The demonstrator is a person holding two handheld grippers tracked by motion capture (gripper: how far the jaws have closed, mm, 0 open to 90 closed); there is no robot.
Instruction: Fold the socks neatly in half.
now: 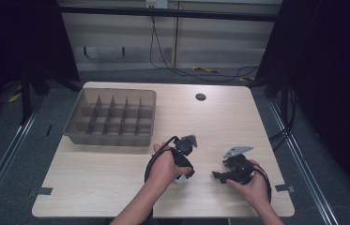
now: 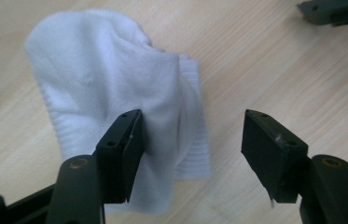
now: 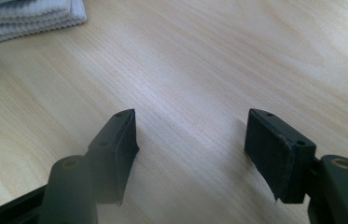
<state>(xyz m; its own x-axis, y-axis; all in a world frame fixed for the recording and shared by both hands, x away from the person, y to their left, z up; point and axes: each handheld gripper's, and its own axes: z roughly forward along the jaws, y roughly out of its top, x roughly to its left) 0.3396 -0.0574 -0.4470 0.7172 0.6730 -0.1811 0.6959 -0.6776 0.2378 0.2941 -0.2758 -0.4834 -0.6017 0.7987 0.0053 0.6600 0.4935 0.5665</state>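
The sock (image 2: 115,88), white and folded over on itself, lies flat on the table (image 1: 116,173) near the front edge, just under the left gripper (image 2: 190,140); in the left gripper view its ribbed cuff end points toward the camera, and the rounded end lies farther off; the left jaw stands over the cloth, the right jaw stands over bare wood beside the cuff; the jaws are released, a wide gap between them, and neither pad presses the sock; whether the left pad brushes the cloth, I cannot tell. In the high view a small white part of the sock (image 1: 180,179) peeks out below the left hand (image 1: 163,166), which holds its gripper (image 1: 184,150) pointing down at the table.

The right gripper (image 3: 190,140) is also released; its jaws stand wide apart over bare wood with nothing between them; a ribbed white edge of the sock (image 3: 27,18) shows at the top left corner of the right gripper view, well apart from the jaws. In the high view the right hand (image 1: 252,185) holds its gripper (image 1: 219,176) low over the table, to the right of the left one, with the jaws pointing left toward the sock.

A grey tray (image 1: 76,133) with many compartments sits at the back left of the table, apart from both hands; a dark round hole (image 1: 201,97) marks the table's far side.
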